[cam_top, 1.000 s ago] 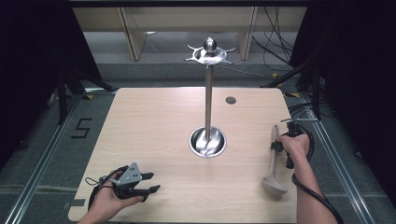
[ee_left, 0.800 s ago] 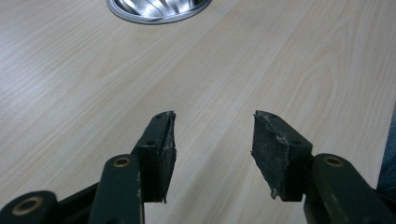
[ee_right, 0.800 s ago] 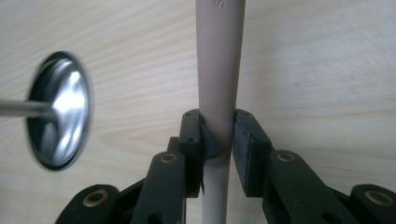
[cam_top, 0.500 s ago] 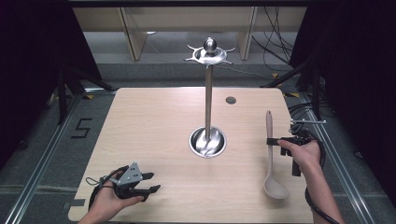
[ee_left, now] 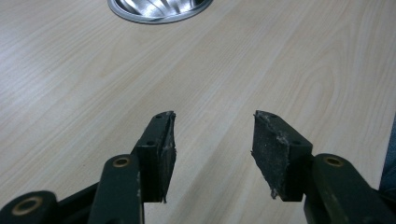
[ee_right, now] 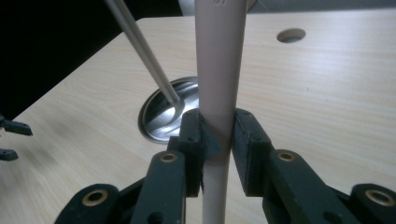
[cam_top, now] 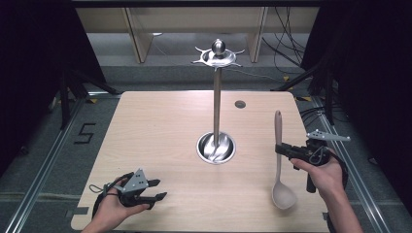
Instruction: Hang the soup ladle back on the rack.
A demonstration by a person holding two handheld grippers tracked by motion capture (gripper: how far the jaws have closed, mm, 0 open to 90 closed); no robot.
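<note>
Since the earlier frames the ladle point(cam_top: 279, 160) has swung from lying at the table's right edge to hanging upright — handle up, bowl low just over the wood. The right gripper point(cam_top: 282, 150) pinches its smooth, matte beige handle point(ee_right: 218, 70) midway between black pads. The left gripper point(cam_top: 158, 189) has not shifted; its jaws stand spread over bare tabletop point(ee_left: 257, 60), worn rubber pads facing each other. At centre rises the polished steel stand point(cam_top: 216, 104) — thin pole, round dished base, pronged crown with a ball on top. The table is pale wood-grain laminate.
</note>
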